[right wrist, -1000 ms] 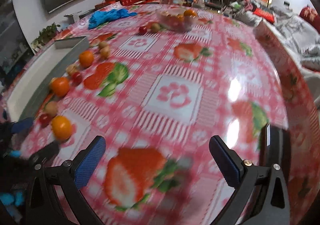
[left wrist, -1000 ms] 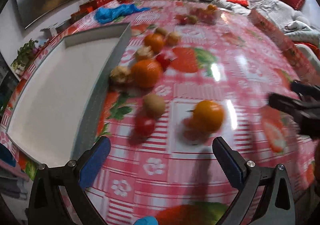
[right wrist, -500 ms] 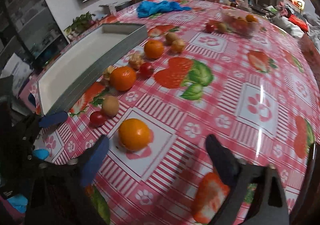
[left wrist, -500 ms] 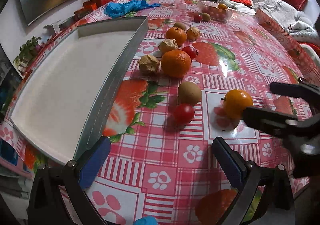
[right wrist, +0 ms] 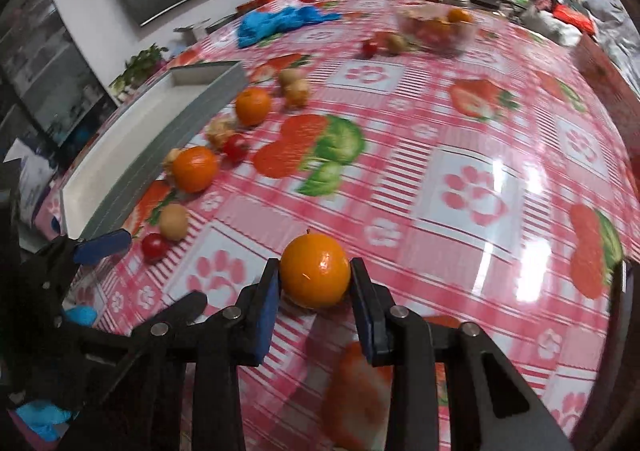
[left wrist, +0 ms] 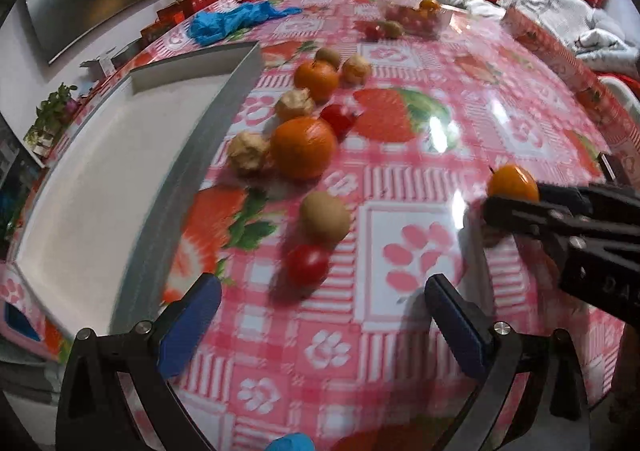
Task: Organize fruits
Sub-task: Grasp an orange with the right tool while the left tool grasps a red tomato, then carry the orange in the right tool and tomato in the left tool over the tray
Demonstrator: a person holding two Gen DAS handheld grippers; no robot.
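My right gripper is shut on a small orange, just above the checked tablecloth; the orange also shows in the left wrist view, behind the right gripper's fingers. My left gripper is open and empty, with a cherry tomato and a kiwi just ahead of it. Beyond lie a big orange, two walnuts, another tomato and a second orange. A white tray lies at the left, empty.
A clear bowl of fruit stands far back, with a tomato and a kiwi beside it. A blue cloth lies at the back left. Red boxes and a dark screen stand along the left wall. The table's right edge is near a sofa.
My right gripper has moved in on the small orange and shut on it. My left gripper has moved closer to the cherry tomato and kiwi and stays open.
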